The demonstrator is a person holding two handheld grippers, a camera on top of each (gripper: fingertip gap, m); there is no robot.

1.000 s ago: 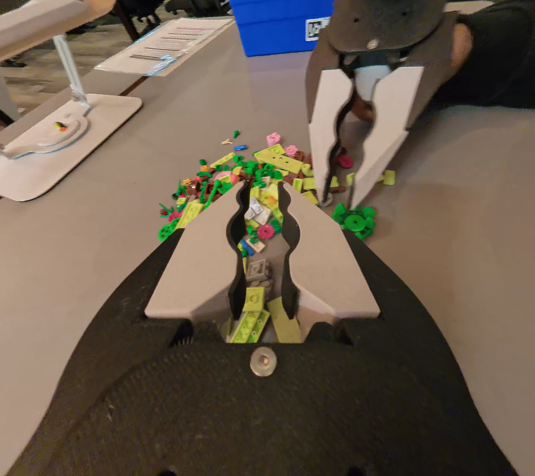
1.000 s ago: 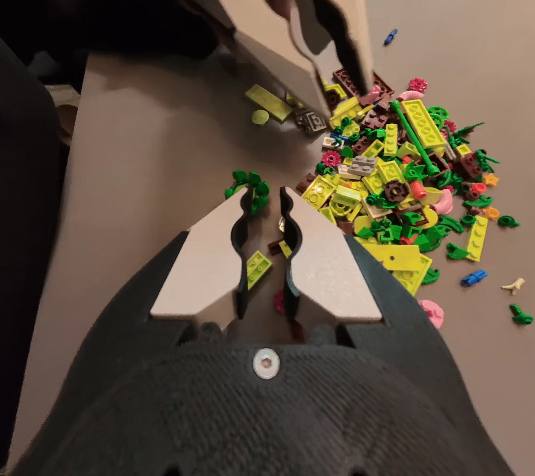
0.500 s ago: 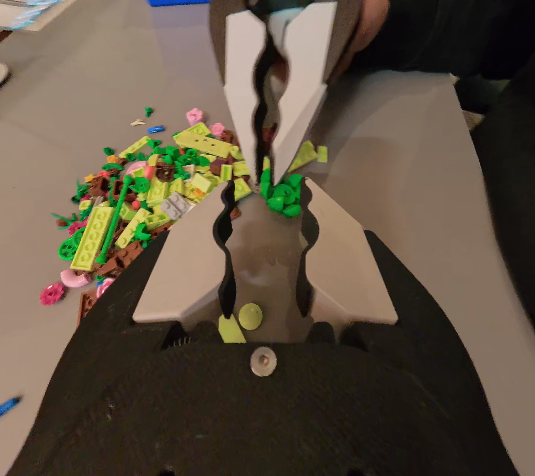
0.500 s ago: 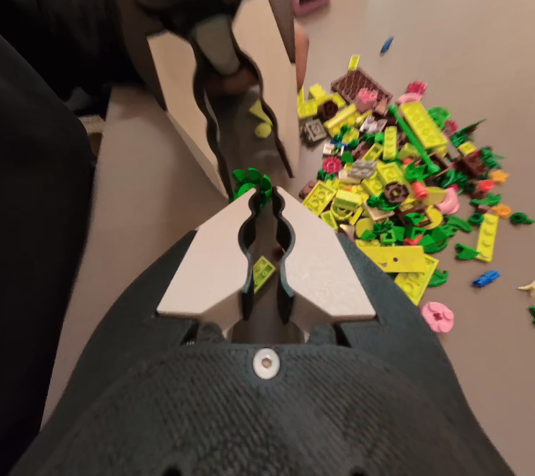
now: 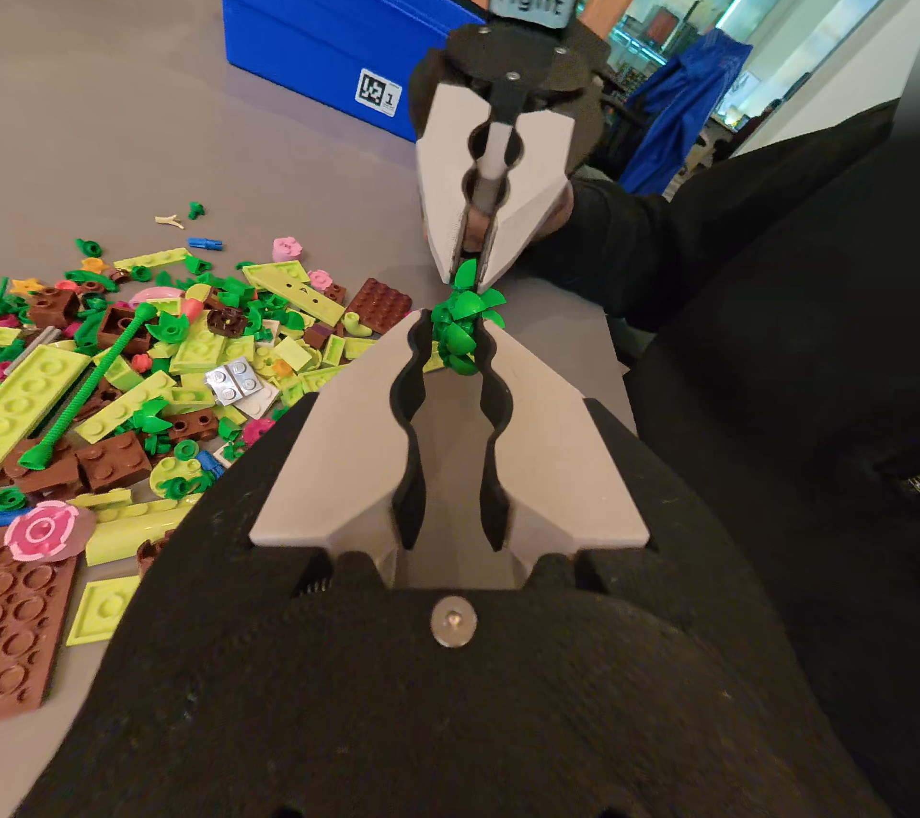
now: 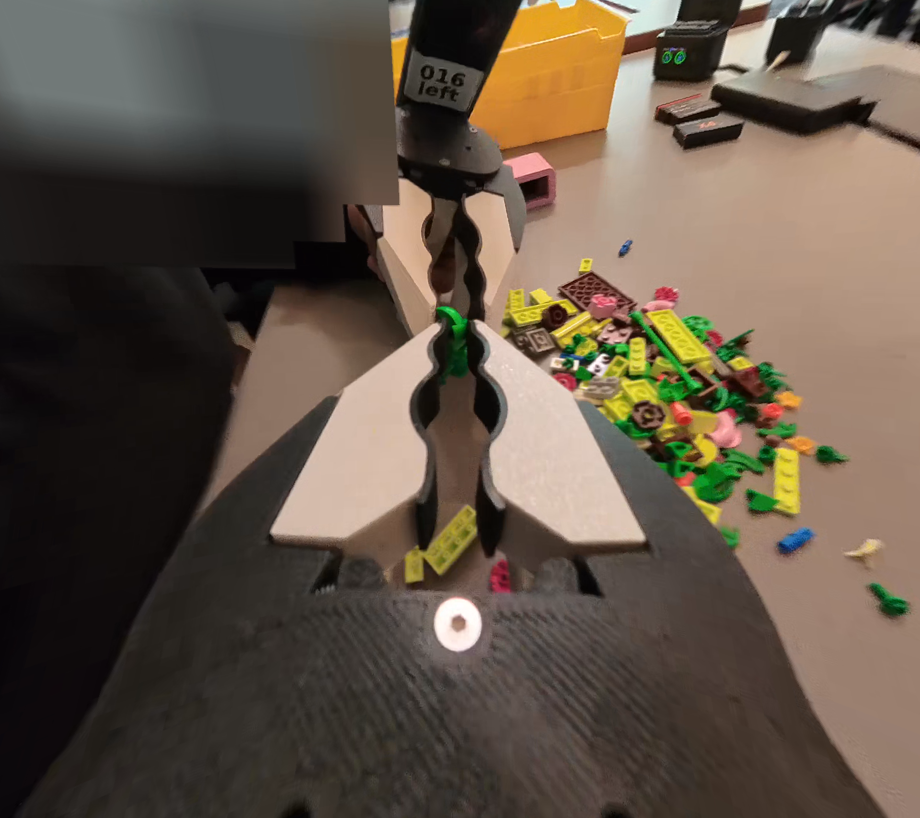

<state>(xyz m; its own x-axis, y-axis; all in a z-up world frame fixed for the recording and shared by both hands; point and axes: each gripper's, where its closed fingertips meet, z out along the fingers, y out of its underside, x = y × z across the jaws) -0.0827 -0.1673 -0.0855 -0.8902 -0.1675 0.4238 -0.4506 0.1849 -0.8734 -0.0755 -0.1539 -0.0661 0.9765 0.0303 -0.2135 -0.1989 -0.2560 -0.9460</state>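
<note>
Your left gripper (image 5: 455, 321) and right gripper (image 6: 454, 333), each wearing a printed tag, both pinch the green leaf cluster (image 5: 463, 326); only the right view shows the yellow bin (image 6: 552, 82), the left the blue bin (image 5: 308, 7).

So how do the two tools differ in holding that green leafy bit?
The left tool grips the green leaf cluster around its bulk; the right tool pinches just one top leaf. The left tool's fingers stand a little apart; the right tool's nearly meet. Both are shut on the same cluster.

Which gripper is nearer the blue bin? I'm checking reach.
Right. The right gripper hangs just in front of the blue bin, pinching the green leaf cluster; the left gripper grips it from farther back.
</note>
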